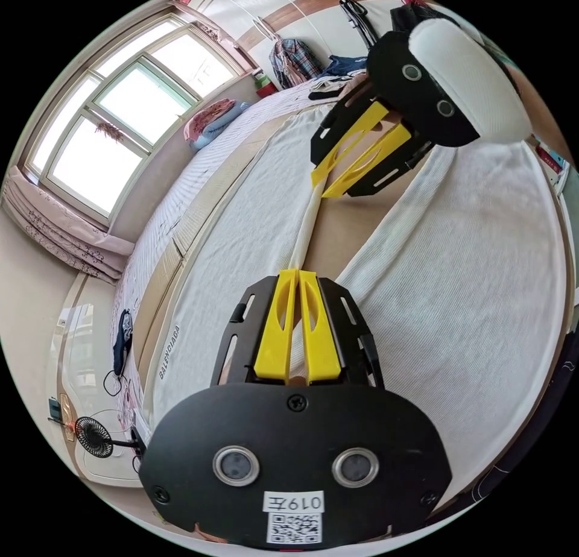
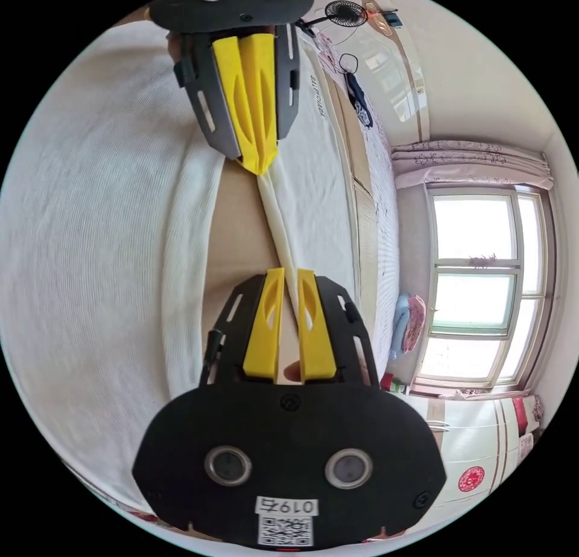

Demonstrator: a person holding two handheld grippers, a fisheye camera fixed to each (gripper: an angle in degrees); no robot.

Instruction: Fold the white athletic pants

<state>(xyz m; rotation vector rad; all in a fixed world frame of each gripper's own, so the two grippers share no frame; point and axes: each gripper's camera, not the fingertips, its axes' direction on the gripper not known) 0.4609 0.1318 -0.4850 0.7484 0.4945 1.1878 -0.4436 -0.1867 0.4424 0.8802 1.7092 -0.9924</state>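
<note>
The white athletic pants (image 1: 470, 267) lie spread on a bed, with one leg on each side of a strip of tan mattress (image 1: 344, 231). A taut edge of the inner leg runs between both grippers. In the left gripper view, my left gripper (image 1: 297, 272) is shut on the near end of that edge. My right gripper (image 1: 321, 186) pinches the far end. In the right gripper view, my right gripper (image 2: 284, 272) is shut on the same white edge of the pants (image 2: 90, 219). The left gripper (image 2: 259, 166) faces it from above, also shut on the edge.
A large window (image 1: 132, 117) with a bunched curtain stands beyond the bed. Folded pink and blue bedding (image 1: 211, 117) lies near it. Clothes (image 1: 295, 56) hang on the far wall. A small fan (image 1: 93, 436) and cables sit by the bed's end.
</note>
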